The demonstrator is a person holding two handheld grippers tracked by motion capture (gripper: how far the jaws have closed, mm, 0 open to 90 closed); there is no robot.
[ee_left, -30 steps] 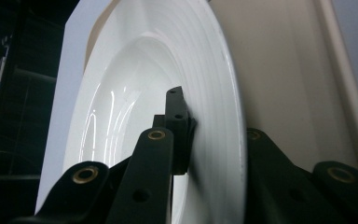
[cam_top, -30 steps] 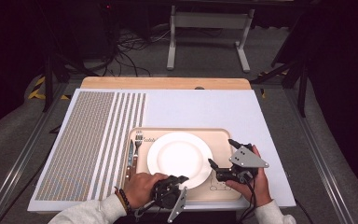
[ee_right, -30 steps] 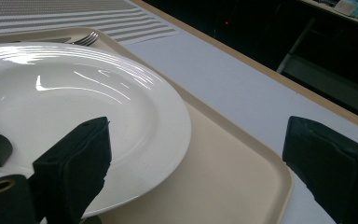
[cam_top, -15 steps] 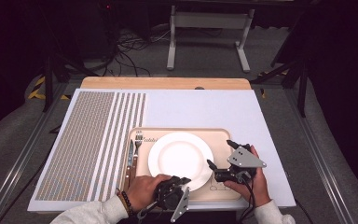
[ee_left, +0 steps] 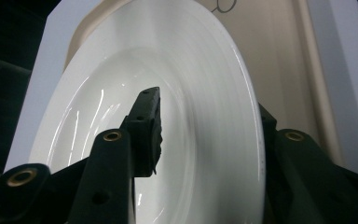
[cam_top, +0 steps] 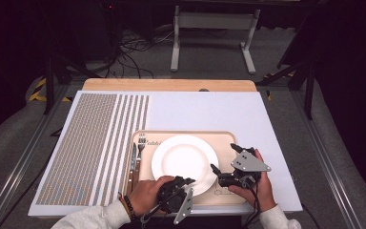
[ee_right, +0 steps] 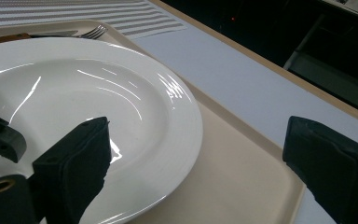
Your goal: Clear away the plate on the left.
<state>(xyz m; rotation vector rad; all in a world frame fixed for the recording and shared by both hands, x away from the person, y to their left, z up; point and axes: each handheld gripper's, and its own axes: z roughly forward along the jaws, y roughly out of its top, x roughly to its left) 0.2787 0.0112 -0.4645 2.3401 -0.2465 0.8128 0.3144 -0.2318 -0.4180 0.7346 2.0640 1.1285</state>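
White dinner plate (cam_top: 185, 162) resting flat mid-tray (cam_top: 228, 139). Left gripper (ee_left: 205, 135) straddling plate's near rim, jaws just opening, partly apart; right gripper (cam_top: 225, 160) wide beside plate. Best withdrawn level, without nudging rim.

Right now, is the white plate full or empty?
Empty: the plate shows only bare white glaze, lying on the tray.

Knife (cam_top: 132, 164) too small to tell

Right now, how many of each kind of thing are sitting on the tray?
Plate: 1
Fork: 1
Knife: 1
Total: 3, all on the tan tray
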